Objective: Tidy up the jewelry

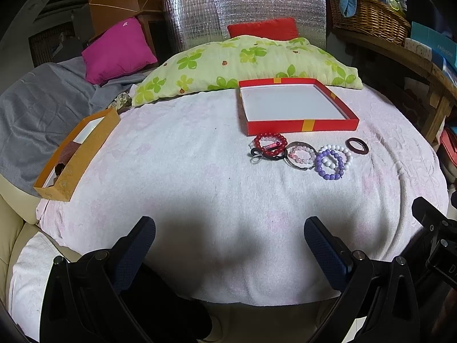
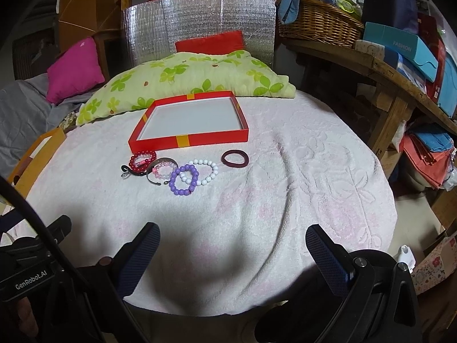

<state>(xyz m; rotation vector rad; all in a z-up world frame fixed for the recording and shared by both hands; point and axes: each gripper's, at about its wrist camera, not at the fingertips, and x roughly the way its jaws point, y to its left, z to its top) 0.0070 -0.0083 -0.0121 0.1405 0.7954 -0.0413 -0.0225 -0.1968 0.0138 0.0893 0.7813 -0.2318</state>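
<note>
A shallow red box (image 1: 302, 125) with yellow bands sits on the white towel (image 1: 185, 171), its near wall facing the cameras. Its white floor shows nothing lying in it. Behind it lies a green flowered pillow (image 1: 234, 65).

The jewelry lies on the towel just in front of the red box, outside it. At the left of the row is a red bead bracelet (image 1: 270, 140) with a small pink piece across it, resting over a black piece (image 1: 267, 156). Next comes a thin metal bangle (image 1: 302, 155) with a pink bead bracelet (image 1: 303, 155) lying inside its loop. To the right a purple bead bracelet (image 1: 328, 164) overlaps a white bead bracelet (image 1: 341, 154). A dark red ring-shaped band (image 1: 357, 145) lies alone at the right end, slightly apart from the others.

At the left edge of the towel stands an orange box (image 1: 77, 154) with a white floor; a brown item (image 1: 67, 151) lies inside it, but I cannot tell what it is.

To the right, a wicker basket (image 2: 317, 24) on a wooden shelf holds blue cloth and other things.

The left gripper (image 1: 230, 243) hangs over the near part of the towel with its fingers spread wide and nothing between them. The right gripper (image 2: 232, 248) does likewise, jaws apart and empty, well short of the jewelry.
</note>
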